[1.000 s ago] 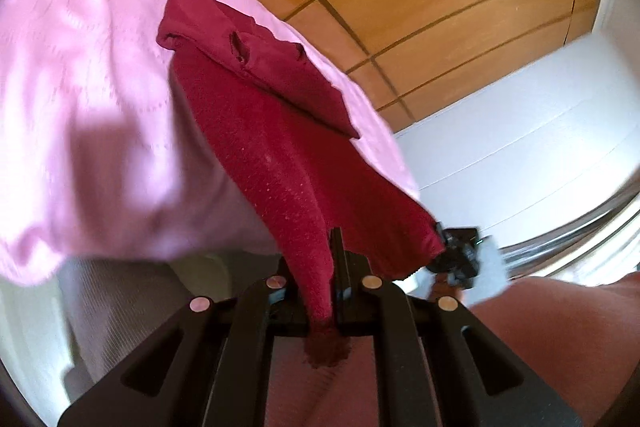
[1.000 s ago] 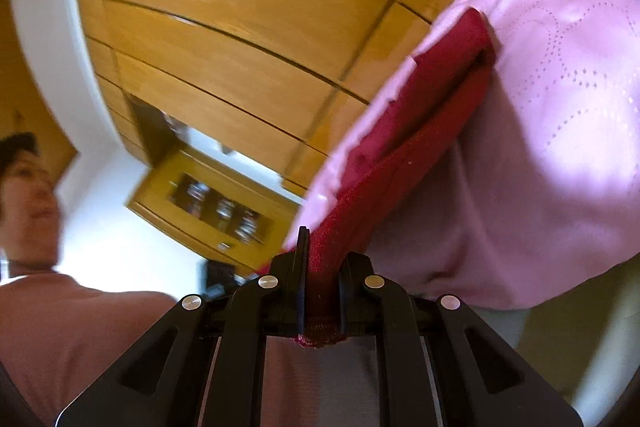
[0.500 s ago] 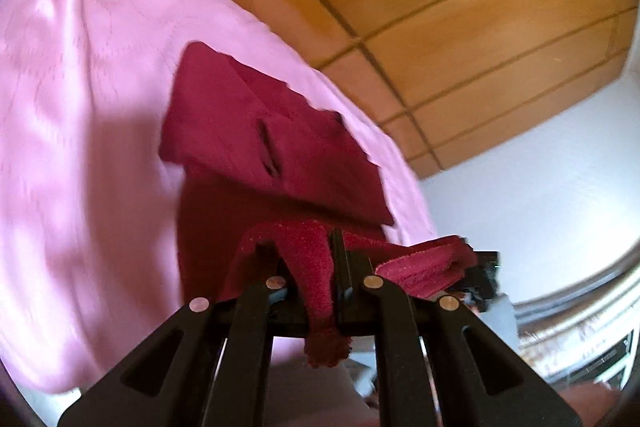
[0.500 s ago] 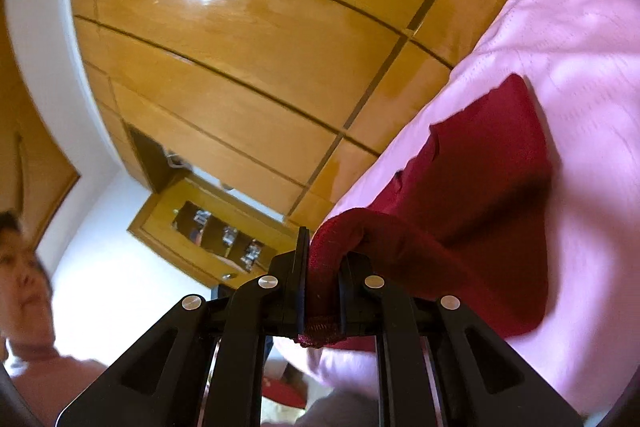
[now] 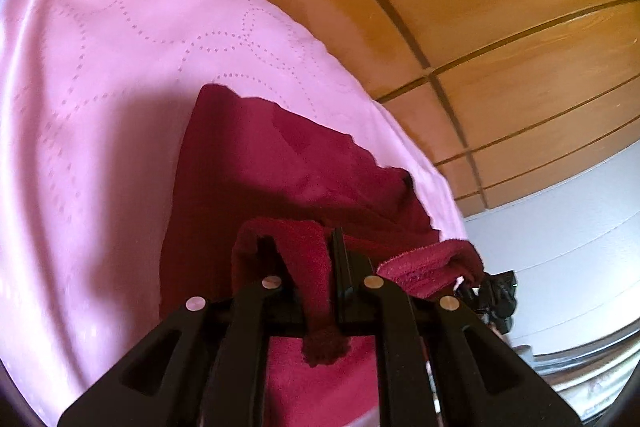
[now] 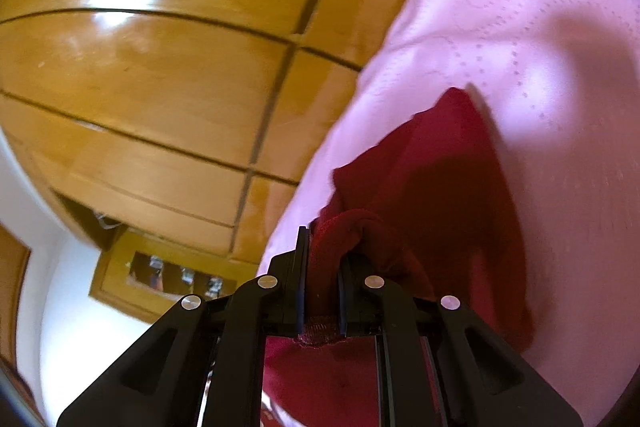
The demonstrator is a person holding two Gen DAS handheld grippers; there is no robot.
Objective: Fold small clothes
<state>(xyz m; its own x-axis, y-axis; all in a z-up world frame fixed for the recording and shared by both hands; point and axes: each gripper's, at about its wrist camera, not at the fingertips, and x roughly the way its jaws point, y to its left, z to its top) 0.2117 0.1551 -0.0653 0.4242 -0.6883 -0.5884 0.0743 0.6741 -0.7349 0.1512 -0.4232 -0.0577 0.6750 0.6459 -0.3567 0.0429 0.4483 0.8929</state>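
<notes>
A dark red garment [image 5: 288, 163] lay partly spread on a pink quilted bedspread [image 5: 120, 75], its near edge lifted and doubled over toward the far end. The left gripper [image 5: 332, 259] was clenched on one corner of that edge and the right gripper [image 6: 324, 267] on the other, evidently so the hem could travel level across the cloth and land square as a fold. Behind the bed stood a wooden panelled wardrobe [image 6: 160, 87]. The fold looked about halfway made, the corners not yet laid down.
</notes>
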